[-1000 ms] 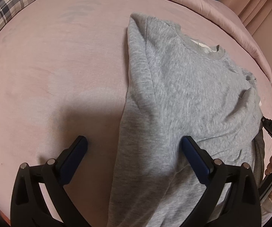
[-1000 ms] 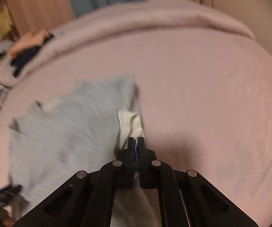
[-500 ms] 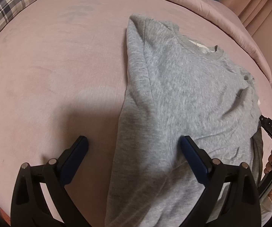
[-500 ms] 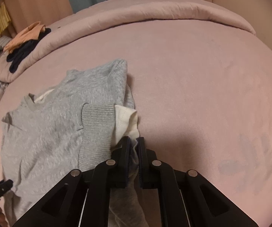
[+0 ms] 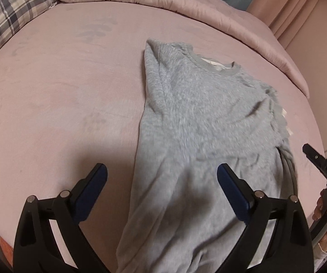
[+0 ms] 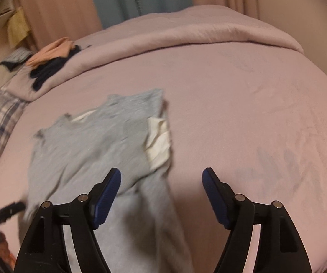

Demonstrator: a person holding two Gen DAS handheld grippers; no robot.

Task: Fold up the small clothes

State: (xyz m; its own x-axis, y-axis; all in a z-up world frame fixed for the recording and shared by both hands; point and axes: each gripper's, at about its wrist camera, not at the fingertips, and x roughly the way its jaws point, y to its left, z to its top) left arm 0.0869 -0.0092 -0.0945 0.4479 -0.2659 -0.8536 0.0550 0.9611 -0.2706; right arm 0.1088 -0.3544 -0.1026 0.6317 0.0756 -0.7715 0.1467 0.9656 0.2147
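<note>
Softly fuzzy grey knit sweatshirt (image 5: 200, 122).

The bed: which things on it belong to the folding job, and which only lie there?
For the job:
- grey sweater, spread flat with a sleeve folded in
- left gripper, open
- right gripper, jaws just opened, nothing between the pads

Just lying there:
- dark clothes and a peach garment on the rolled blanket
- plaid pillow
</note>
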